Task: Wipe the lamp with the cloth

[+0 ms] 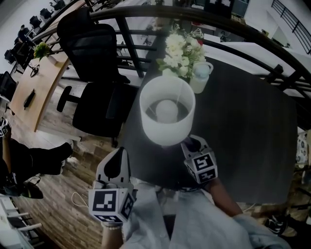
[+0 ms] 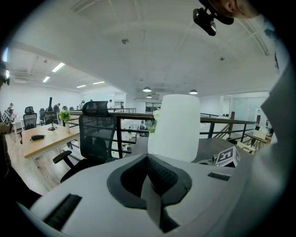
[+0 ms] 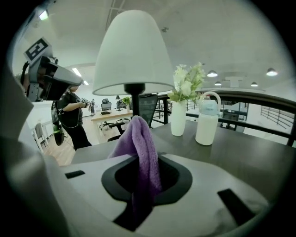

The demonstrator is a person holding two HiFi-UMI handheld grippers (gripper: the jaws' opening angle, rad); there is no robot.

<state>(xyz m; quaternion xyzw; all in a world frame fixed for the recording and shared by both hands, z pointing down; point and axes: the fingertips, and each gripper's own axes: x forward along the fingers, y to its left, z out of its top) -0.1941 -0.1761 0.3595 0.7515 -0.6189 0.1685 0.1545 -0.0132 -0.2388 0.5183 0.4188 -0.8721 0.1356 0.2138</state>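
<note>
The lamp with its white shade (image 1: 167,111) stands near the front left corner of the dark table (image 1: 252,141). My right gripper (image 1: 193,143) is just to the right of and below the shade, shut on a purple cloth (image 3: 138,148). The cloth stands up in a fold in front of the dark lamp stem (image 3: 135,99), under the shade (image 3: 133,53). My left gripper (image 1: 116,160) hangs off the table's left edge, shut with nothing between its jaws. In the left gripper view the shade (image 2: 175,127) rises straight ahead of the left gripper (image 2: 155,185).
A white vase of flowers (image 1: 182,51) and a pale bottle (image 1: 200,75) stand on the table behind the lamp. A black office chair (image 1: 95,82) is to the left. A dark railing (image 1: 146,14) curves round the far side. A person (image 3: 71,115) stands in the distance.
</note>
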